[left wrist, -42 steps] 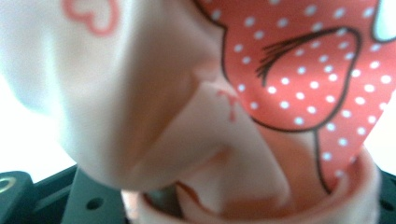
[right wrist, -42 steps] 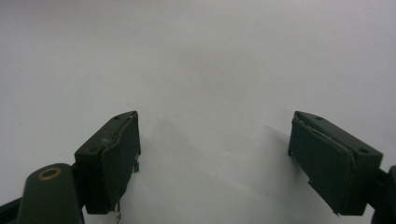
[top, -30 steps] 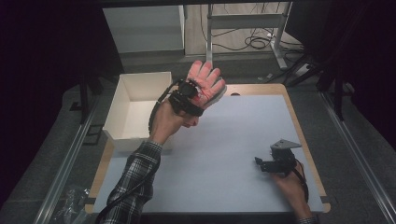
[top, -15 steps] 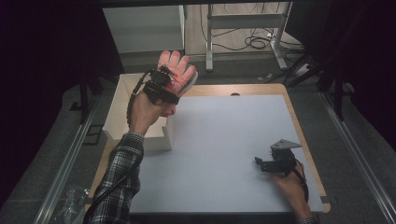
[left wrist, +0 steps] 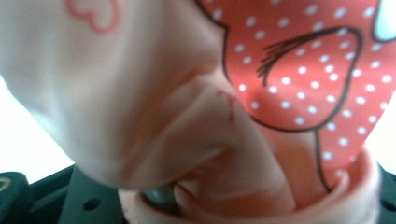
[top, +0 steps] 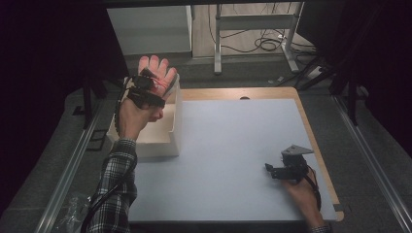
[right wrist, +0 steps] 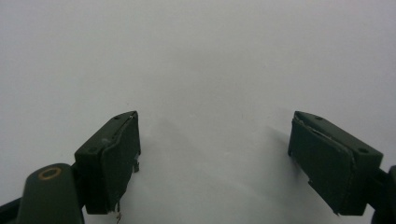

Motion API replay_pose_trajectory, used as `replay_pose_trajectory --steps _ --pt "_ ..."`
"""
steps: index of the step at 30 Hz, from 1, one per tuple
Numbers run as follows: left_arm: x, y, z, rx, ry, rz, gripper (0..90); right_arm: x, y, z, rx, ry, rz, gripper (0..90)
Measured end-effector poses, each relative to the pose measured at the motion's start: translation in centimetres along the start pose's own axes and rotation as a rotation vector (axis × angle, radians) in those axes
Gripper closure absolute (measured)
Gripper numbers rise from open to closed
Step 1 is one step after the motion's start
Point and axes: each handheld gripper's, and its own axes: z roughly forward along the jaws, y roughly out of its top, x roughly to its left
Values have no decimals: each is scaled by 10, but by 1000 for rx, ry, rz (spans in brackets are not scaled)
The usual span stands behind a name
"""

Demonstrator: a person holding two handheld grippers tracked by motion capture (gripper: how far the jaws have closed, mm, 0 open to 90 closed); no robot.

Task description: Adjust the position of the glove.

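The left tongs [top: 156,83] grip a pink rubber glove [top: 158,73] above the white box [top: 167,127] at the bench's [top: 233,145] 10 o'clock. Advice: lower it inside before releasing. The right tongs [top: 270,171] rest wide open, empty, at 4 o'clock

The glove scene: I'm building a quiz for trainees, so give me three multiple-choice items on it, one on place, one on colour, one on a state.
1. Where is the glove held?
A. over the white box
B. beside the right gripper
C. on the floor

2. What colour is the glove's dotted patch?
A. blue
B. red
C. green

3. How do the right gripper's jaws stand?
A. shut on the glove
B. shut on nothing
C. open

Answers: 1 A, the left gripper holds it above the box; 2 B, the left gripper view shows red with white dots; 3 C, the right gripper view shows a gap.
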Motion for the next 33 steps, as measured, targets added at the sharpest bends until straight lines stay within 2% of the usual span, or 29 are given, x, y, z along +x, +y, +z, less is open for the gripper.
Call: replay_pose_trajectory --steps 7,16,23,33 --pt "14 -11 23 18 6 -60 403 0 0 0 1 -1 1 171" --pt "18 -20 58 45 10 -115 399 0 0 0 0 -1 0 171" --pt "15 -21 82 87 12 -124 394 0 0 0 0 0 0 171" --pt "11 -18 107 194 41 -128 384 0 0 0 1 0 1 171"
